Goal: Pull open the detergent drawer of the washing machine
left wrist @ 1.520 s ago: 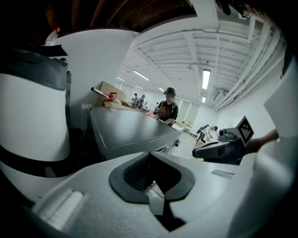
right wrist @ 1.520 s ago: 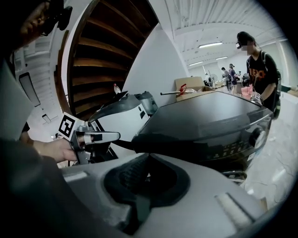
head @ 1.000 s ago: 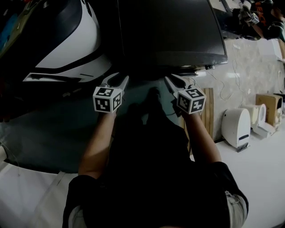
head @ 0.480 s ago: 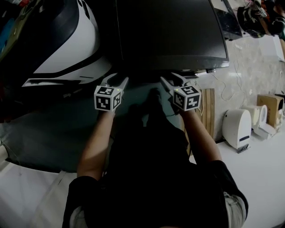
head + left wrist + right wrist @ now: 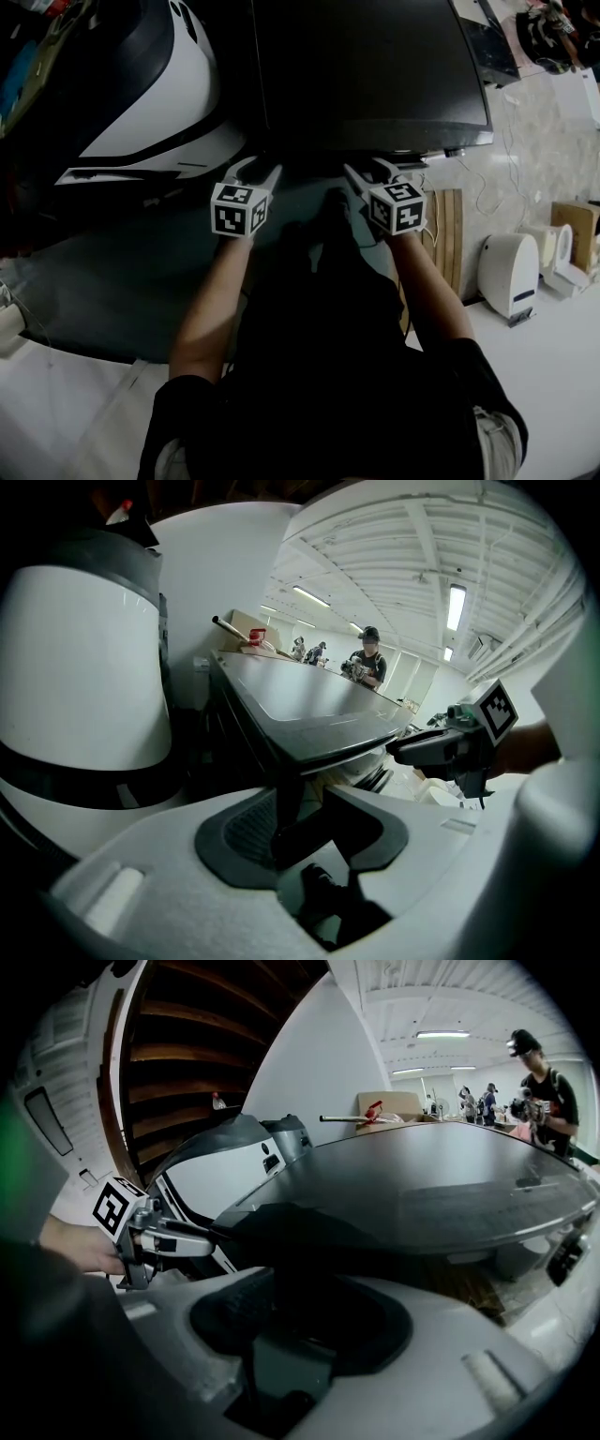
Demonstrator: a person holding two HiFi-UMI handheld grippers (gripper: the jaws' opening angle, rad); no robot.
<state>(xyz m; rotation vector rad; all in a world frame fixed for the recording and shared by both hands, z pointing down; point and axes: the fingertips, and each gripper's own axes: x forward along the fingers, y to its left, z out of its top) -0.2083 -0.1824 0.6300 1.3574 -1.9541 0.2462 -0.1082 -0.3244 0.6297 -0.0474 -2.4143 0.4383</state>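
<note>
Head camera high, aimed steeply down over left claw (image 5: 258, 169) and right claw (image 5: 367, 169) at the washing machine (image 5: 375, 75); each claw camera rides low behind its own jaws, close to the machine's front edge, facing across its dark top, which all views share.

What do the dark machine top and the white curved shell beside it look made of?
Dark machine top: smooth, semi-gloss, probably painted metal or plastic; its flat face shows a soft sheen. White curved shell: likely glossy moulded plastic, given rounded contours.
</note>
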